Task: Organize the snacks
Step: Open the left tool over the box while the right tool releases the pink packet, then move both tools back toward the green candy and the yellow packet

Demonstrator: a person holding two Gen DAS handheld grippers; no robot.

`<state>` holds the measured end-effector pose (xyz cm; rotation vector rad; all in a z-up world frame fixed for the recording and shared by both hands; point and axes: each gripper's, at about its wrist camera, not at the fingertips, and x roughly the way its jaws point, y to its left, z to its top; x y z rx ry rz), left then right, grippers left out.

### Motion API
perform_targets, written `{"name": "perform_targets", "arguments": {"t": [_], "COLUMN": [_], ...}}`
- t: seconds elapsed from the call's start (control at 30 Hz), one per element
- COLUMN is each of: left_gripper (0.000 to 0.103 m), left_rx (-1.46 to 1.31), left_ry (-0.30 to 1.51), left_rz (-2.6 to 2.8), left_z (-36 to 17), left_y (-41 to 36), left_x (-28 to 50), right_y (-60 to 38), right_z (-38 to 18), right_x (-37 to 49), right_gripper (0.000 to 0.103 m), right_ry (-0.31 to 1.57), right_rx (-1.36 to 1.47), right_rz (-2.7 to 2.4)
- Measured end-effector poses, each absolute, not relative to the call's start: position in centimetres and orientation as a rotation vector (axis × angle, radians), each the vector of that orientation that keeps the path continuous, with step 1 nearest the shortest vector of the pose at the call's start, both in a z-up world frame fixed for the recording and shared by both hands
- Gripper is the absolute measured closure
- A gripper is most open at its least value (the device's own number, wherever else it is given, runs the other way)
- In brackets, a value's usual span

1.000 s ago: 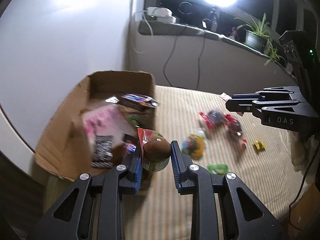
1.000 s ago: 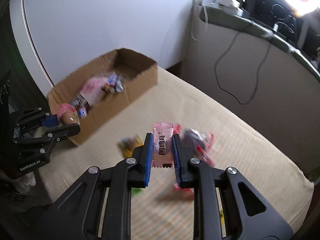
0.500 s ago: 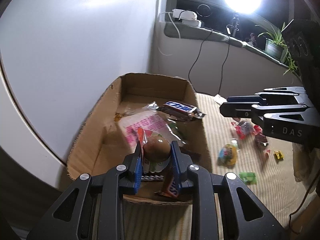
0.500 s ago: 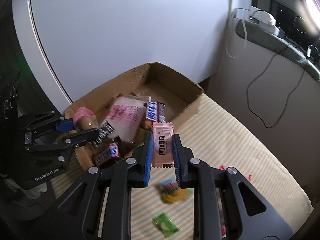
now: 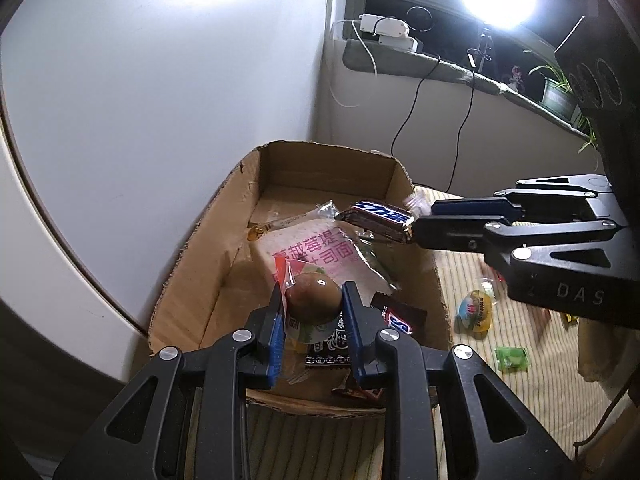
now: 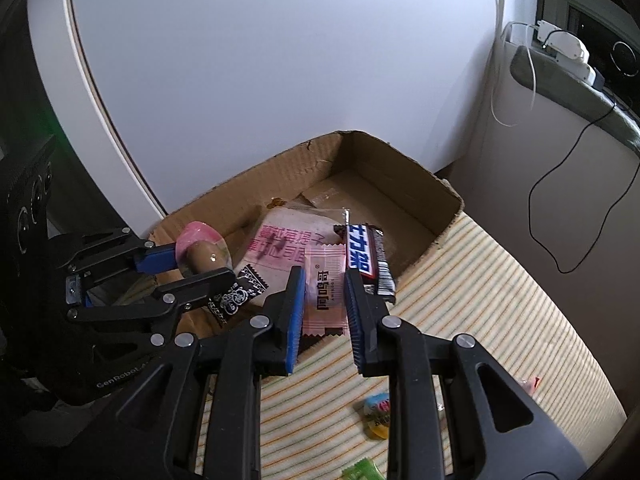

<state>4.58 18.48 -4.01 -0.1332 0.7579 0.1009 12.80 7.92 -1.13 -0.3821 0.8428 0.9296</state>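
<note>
An open cardboard box (image 5: pixel 240 184) (image 6: pixel 404 168) stands on the striped mattress against the white wall. It holds a pink bread pack (image 5: pixel 316 252) (image 6: pixel 280 244), Snickers bars (image 5: pixel 380 216) (image 6: pixel 366 256) and a black-and-white packet (image 6: pixel 236 292). My left gripper (image 5: pixel 314 308) (image 6: pixel 192 256) is shut on a packed brown egg snack (image 5: pixel 314 300) (image 6: pixel 206 256) over the box's near end. My right gripper (image 6: pixel 325 300) (image 5: pixel 424 220) is shut on a pink sachet (image 6: pixel 324 292) above the box's right wall.
Loose snacks lie on the striped mattress (image 5: pixel 520 392): a yellow jelly cup (image 5: pixel 474 312) (image 6: pixel 378 416) and a green candy (image 5: pixel 510 358) (image 6: pixel 360 472). A sill with chargers (image 5: pixel 392 34), cables, a bright lamp and plants runs behind.
Both grippers have swung left from the loose snacks to over the box, each carrying its snack. The left one has moved in over the box's near end.
</note>
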Motion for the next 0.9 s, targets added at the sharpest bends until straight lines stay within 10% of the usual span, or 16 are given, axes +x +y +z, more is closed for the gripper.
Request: {"name": "perform_targets", "arguments": {"t": [0.07,0.2,0.4,0.9], "left_gripper": [0.075,0.055,0.046,0.046], "left_rx": [-0.125,-0.120,-0.125,-0.101], "left_ry": [0.757,0.744,0.736,0.723], "left_rz": [0.101,0.107,0.105,0.012], "left_z": [-4.0,-3.8,-3.6,-3.2], "left_y": [18.4,18.2,17.9,12.9], "left_x": [4.6,4.4,4.1,3.1], "right_y": [8.1,7.9,6.4,-3.4], "right_z": [-1.2,-0.9,0.0,0.3], "right_x": [12.7,12.6,12.7,13.0], "right_gripper": [0.079,0.042,0.027,0.020], "right_ry": [0.841,0.819,0.791,0.795], "right_rx": [-0.386,-0.386,-0.364,-0.322], "right_rz": [0.932,0.932,0.904,0.735]}}
